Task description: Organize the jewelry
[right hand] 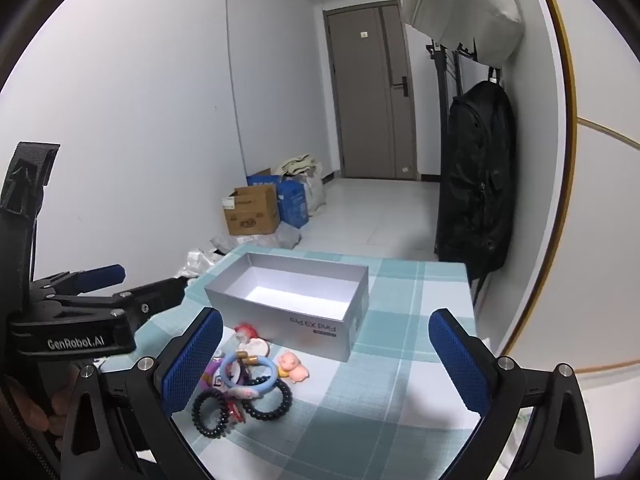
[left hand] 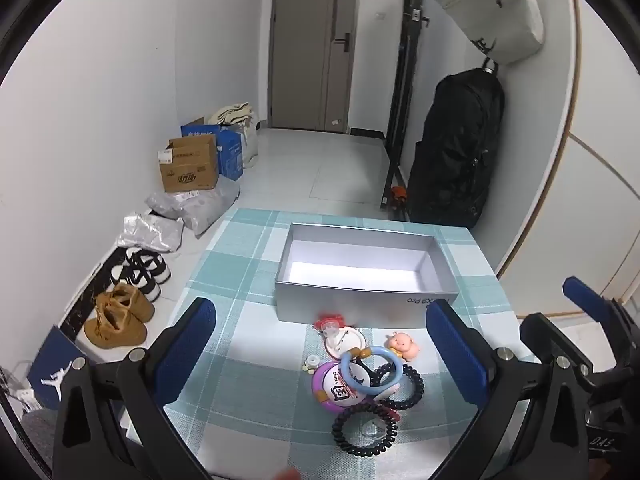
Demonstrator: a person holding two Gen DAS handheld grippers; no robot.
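A heap of trinkets lies on the checked cloth in front of an empty silver box (left hand: pixel 360 300) (right hand: pixel 320 332). In it are a light blue bangle (left hand: pixel 350 376) (right hand: pixel 272 372), two black coil bands (left hand: pixel 362 428) (right hand: pixel 208 412), round badges (left hand: pixel 334 390), a red piece (left hand: pixel 328 322) and a pink pig figure (left hand: pixel 404 346) (right hand: pixel 294 366). My left gripper (left hand: pixel 320 354) hangs open over the heap, nothing between its blue pads. My right gripper (right hand: pixel 326 360) is open too, just right of the heap and empty. The left gripper (right hand: pixel 132 286) also shows in the right wrist view.
The small table's cloth (left hand: pixel 240 264) ends close behind the box. On the floor to the left lie shoes (left hand: pixel 120 316), plastic bags and cardboard boxes (left hand: pixel 188 168). A black bag (left hand: pixel 456 148) hangs by the right wall, a pale bag (left hand: pixel 496 12) above it. A door (left hand: pixel 308 40) stands far back.
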